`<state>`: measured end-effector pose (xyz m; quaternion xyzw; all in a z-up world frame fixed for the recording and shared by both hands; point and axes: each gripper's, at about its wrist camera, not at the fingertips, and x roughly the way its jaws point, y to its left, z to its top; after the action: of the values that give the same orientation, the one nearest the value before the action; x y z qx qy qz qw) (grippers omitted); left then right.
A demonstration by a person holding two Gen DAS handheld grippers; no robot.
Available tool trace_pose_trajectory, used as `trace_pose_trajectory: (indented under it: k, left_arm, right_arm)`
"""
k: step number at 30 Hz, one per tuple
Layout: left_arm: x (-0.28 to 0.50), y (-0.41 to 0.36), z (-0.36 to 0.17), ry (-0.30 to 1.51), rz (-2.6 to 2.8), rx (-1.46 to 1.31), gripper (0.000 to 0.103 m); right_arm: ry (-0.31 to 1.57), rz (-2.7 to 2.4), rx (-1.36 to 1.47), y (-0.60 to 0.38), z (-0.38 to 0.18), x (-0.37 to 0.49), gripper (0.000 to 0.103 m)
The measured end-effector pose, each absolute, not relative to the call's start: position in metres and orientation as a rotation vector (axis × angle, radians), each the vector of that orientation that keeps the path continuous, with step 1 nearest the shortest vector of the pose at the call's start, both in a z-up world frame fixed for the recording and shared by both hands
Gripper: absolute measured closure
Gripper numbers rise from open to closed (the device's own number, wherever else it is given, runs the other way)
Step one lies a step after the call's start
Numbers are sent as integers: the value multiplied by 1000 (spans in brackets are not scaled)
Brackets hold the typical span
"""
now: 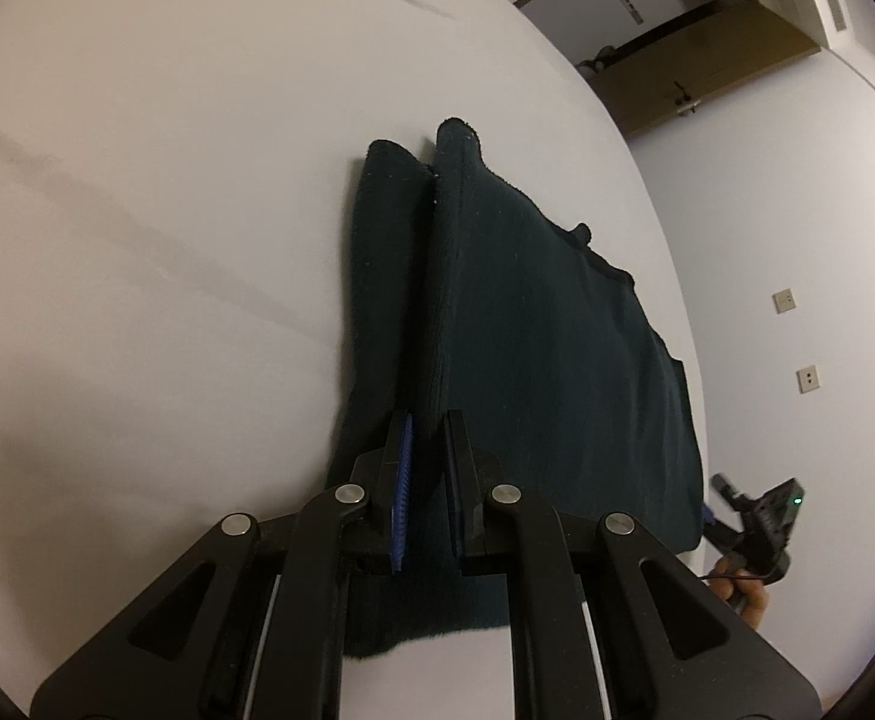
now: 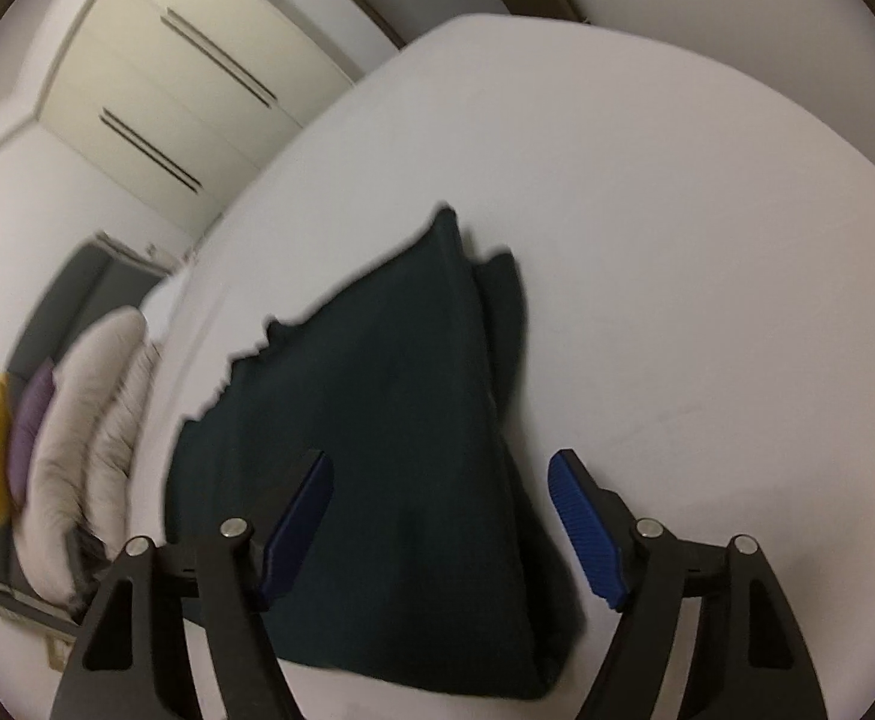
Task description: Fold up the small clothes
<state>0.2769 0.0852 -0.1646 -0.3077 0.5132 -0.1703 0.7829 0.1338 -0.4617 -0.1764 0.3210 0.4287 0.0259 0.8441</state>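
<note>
Left wrist view: your left gripper (image 1: 428, 468) is clenched on the raised fold of the dark green garment (image 1: 527, 330) near the white bed's (image 1: 167, 210) edge; right wrist view: your right gripper (image 2: 440, 525), fingers spread and empty, hovers above it, so mid-fold, and next calls for laying that fold flat.

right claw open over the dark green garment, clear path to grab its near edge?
Probably yes. The right claw is open with the dark green garment between its fingers, nothing in the way; the left claw pinches another fold.
</note>
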Motion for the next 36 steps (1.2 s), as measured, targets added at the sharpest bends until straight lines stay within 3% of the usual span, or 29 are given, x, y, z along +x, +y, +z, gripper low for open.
trace_pose_trajectory:
  k: [4,9,15,29,31,32,36]
  left_arm:
    - [263,78,-160,1099,-373,-595,94]
    - [247,70,-153,1076,-357,-496,96]
    - [235,77,-158,1065,-332,-509,98]
    - [223,90,-180,1040,-283,-573,98]
    - [220,93,-182,1029,-289,-599,97]
    - [219,96,-184,1029,-292,-624,96]
    - [209,109,-176,1036,-268,-665,96]
  right_arm:
    - [944,66,634,-456,-185,128,46]
    - [965,57,545,-447,-185,128,76]
    - [958,39,498,-443,-179,122,88]
    - [931,39,603,-456,-200,111,91]
    - [900,43,654,-463,-202,107,77]
    - [896,25,664,-466,-201,104,61]
    - [819,-36,684,-477,-182,80,52]
